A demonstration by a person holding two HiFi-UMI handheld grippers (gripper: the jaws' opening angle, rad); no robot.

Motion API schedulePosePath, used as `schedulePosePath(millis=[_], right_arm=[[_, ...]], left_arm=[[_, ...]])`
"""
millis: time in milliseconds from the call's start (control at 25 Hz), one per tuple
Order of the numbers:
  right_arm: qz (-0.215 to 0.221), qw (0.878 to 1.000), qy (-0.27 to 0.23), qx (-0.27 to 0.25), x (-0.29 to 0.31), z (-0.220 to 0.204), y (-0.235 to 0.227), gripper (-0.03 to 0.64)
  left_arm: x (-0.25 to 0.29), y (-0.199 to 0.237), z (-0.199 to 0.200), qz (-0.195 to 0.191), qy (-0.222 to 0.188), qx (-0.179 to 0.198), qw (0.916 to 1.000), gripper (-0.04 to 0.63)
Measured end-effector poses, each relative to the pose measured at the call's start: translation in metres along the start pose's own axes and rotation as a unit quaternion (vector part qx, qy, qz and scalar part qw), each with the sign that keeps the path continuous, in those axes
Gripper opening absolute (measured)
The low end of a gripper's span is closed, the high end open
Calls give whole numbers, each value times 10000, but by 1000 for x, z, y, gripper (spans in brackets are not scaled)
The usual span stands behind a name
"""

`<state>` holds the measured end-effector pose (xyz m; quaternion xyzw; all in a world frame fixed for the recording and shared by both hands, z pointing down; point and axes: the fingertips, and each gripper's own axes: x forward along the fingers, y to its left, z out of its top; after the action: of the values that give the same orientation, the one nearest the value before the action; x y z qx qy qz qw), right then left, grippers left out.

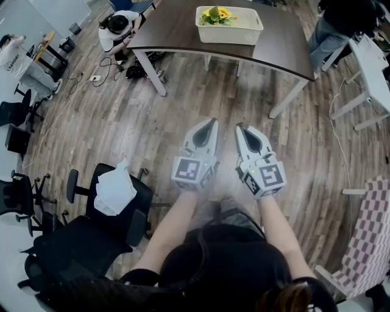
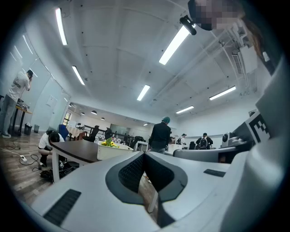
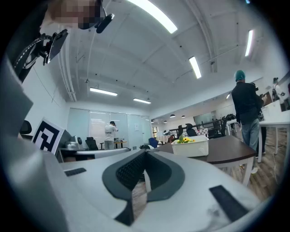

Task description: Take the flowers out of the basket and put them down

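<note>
Saw yellow flowers (image 1: 217, 14) with green leaves lying at one end of the white basket (image 1: 244, 34) on the dark table (image 1: 177, 30).

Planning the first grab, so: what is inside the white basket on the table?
Yellow flowers with green leaves sit at the white basket's left end. Their stems and anything beneath are covered by the blooms.
</note>
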<state>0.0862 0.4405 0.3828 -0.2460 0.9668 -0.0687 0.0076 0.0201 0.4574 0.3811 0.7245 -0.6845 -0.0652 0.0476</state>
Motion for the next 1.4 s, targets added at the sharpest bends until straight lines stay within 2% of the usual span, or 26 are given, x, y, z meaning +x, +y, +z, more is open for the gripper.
schedulePosePath(millis=[440,720,1120,1400], right_arm=[[45,9998,-129,154,44,2,-22,2],[103,9998,-119,120,94,8,-62,2],[-84,10000,3,-13,154,15,-133,2],[38,10000,53,7,192,16,-168,2]], left_arm=[[38,31,-1,86,11,56,9999,11],[96,58,-5,185,34,-38,9998,11],[188,82,-7,296,121,54,9995,11],[234,102,-14,381,164,88,9991,11]])
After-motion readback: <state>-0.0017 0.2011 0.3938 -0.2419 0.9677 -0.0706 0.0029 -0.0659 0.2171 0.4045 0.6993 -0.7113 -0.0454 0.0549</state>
